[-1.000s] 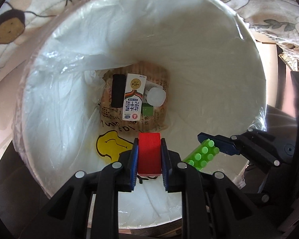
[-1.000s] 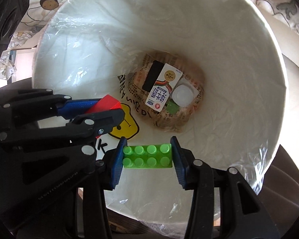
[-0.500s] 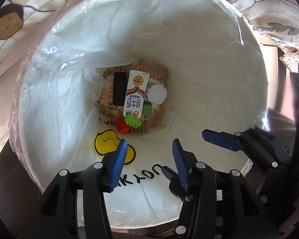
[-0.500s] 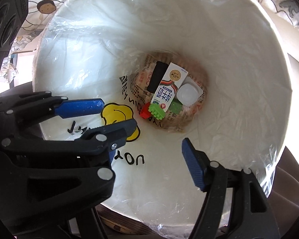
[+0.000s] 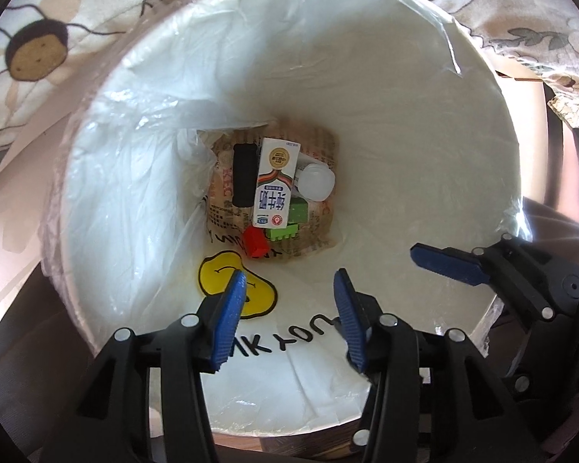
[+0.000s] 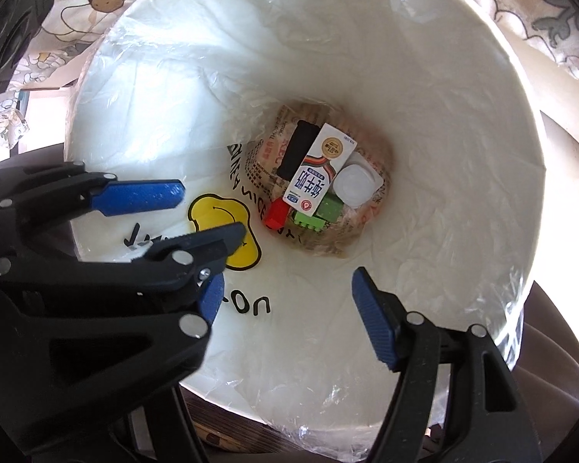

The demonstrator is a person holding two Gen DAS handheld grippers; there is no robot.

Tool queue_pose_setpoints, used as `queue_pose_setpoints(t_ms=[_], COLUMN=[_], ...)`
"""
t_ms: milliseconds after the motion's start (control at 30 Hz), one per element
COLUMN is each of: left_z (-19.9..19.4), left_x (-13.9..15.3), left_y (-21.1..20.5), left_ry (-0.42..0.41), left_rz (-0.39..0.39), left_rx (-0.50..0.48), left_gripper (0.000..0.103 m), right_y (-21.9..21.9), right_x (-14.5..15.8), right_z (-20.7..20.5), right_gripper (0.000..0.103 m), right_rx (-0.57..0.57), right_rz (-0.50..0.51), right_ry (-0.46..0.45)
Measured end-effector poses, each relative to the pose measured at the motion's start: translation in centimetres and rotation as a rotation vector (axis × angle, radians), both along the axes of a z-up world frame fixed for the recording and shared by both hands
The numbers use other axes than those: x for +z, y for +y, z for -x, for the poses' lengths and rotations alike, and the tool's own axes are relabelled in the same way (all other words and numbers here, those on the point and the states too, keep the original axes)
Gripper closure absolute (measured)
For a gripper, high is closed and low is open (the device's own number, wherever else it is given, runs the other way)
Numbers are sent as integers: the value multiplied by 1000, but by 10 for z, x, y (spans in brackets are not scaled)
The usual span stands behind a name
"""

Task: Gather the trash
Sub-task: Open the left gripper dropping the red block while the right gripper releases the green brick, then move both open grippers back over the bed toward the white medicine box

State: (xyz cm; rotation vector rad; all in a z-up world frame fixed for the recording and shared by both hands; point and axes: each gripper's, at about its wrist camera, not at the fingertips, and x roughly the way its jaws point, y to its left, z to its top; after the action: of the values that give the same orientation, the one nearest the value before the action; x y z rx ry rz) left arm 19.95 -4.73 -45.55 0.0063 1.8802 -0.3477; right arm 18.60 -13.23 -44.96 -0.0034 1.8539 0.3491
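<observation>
**Both bricks dropped into the bin**

Over the lined bin [image 5: 482, 123], both tools are hanging with their jaws spread and nothing between them. The left tool [image 5: 289, 312] is pointing steeply down into the opening, and the right tool [image 6: 289, 316] is doing the same just beside it, each showing at the edge of the other's view.

A second ago the left tool was pinching the red block and the right tool was pinching the green brick; both have just been opening. Now the red block [image 5: 254, 243] is lying at the bottom of the bin, at the near edge of the pile, and the green brick [image 5: 283, 233] is resting right beside it, touching or nearly so. Both are sitting on the brown printed paper bag [image 5: 320, 231], just below the milk carton [image 5: 274, 185]. A black flat object [image 5: 244, 173] is lying along the carton's left side, and a white plastic cup [image 5: 316, 182] is sitting at its right. A second green piece [image 5: 298, 210] is showing between the cup and the carton.

Judging by this, the drop is finished for these two items. The tools are now free, so the likely next step is lifting clear of the rim and looking for any trash left outside the bin, none of which is showing here.
</observation>
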Motion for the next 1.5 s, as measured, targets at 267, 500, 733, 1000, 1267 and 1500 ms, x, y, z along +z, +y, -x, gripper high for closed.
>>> queue_pose_setpoints(t_ms=[267,500,733,1000,1267,1500], left_z=[13,26,35,45,38,6], left_x=[30,74,142,235,330,388], left_y=[5,4,3,-5,-17,-24], left_ry=[-117,-241,-390,-568,-736,-787], left_rz=[-82,-119,-96,-81,-87,-53], left_rx=[-51,-107,-119,-197,-261,-221], left_gripper=[53,53,53,53,39,30], right_y=[-5,-13,-26,-60,-96,-114], right_x=[31,64,116,213,321,395], right_z=[12,28,44,54,50,26], right_gripper=[34,34,34,34,34,28], right_rx=[40,70,56,70,84,124], right_rz=[72,118,96,105,146,179], right_ry=[-90,-160,-258,-461,-699,-858])
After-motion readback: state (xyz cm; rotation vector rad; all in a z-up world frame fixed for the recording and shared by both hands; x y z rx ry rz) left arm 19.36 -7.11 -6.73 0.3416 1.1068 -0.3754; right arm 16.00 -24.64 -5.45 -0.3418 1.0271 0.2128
